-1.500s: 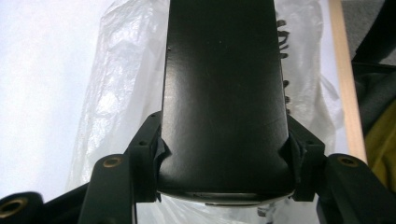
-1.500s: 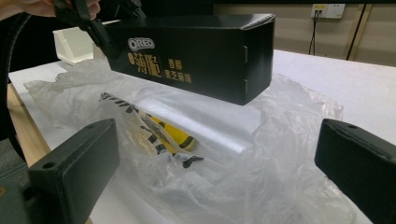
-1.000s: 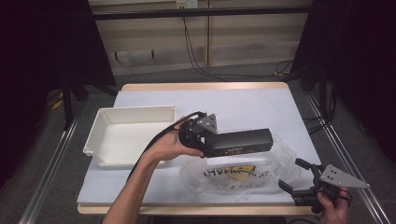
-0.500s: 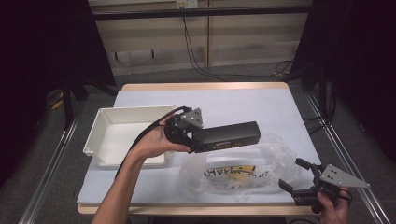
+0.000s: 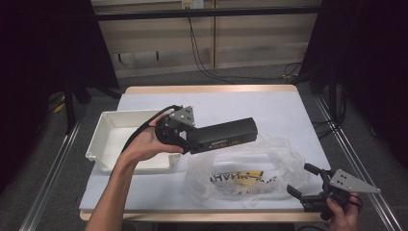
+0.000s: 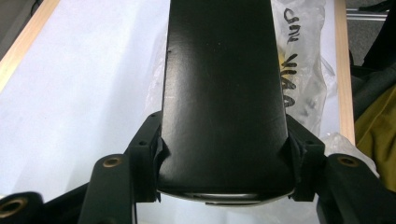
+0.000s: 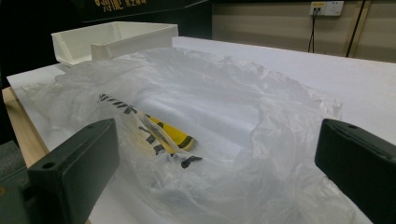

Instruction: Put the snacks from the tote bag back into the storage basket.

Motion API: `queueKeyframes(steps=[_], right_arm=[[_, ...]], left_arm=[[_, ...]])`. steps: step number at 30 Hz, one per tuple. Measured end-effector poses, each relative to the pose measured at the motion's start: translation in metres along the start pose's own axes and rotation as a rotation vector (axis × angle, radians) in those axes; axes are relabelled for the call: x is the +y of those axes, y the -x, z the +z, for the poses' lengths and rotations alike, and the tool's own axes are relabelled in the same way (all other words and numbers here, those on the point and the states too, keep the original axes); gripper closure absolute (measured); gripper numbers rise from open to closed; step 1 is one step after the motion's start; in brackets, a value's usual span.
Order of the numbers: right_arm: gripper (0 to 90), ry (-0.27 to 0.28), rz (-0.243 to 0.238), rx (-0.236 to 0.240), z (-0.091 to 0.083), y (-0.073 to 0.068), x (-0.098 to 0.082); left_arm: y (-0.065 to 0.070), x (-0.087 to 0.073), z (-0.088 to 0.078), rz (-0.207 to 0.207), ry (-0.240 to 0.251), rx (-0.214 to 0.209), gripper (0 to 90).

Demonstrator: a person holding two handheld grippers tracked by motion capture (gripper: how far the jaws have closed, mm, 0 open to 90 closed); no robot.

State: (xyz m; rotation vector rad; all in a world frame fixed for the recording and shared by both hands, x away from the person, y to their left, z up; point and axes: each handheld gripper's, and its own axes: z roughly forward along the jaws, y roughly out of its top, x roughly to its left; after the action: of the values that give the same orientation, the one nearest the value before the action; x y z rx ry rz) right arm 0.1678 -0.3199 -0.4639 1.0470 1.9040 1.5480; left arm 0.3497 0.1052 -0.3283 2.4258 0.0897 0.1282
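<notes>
The long black box (image 5: 222,135) hides much of my left gripper (image 5: 185,139), whose jaws clamp its end. My right gripper (image 5: 308,185) jaws gape wide beside the crumpled plastic bag (image 5: 240,168).

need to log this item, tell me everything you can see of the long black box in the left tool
The black box is long, slim and matte, with rounded edges and small gold lettering on one side. The left tool clamps one end between its jaws and holds it level in the air, above the crumpled clear plastic bag and beside the white tray. Nothing else touches it.
</notes>
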Motion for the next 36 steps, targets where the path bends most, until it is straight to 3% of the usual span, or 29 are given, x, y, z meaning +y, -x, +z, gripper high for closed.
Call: queueKeyframes(steps=[8,23,36], right_arm=[[0.0,0.001,-0.005,-0.005,0.0,0.0,0.0],[0.0,0.012,-0.014,-0.026,-0.001,0.0,0.0],[0.0,0.013,-0.027,-0.03,0.0,0.0,0.0]], left_arm=[[-0.007,-0.011,-0.009,-0.017,-0.011,0.017,43.1],[-0.017,-0.033,-0.042,-0.058,-0.005,0.072,43.1],[-0.031,-0.056,-0.073,-0.12,0.009,0.132,43.1]])
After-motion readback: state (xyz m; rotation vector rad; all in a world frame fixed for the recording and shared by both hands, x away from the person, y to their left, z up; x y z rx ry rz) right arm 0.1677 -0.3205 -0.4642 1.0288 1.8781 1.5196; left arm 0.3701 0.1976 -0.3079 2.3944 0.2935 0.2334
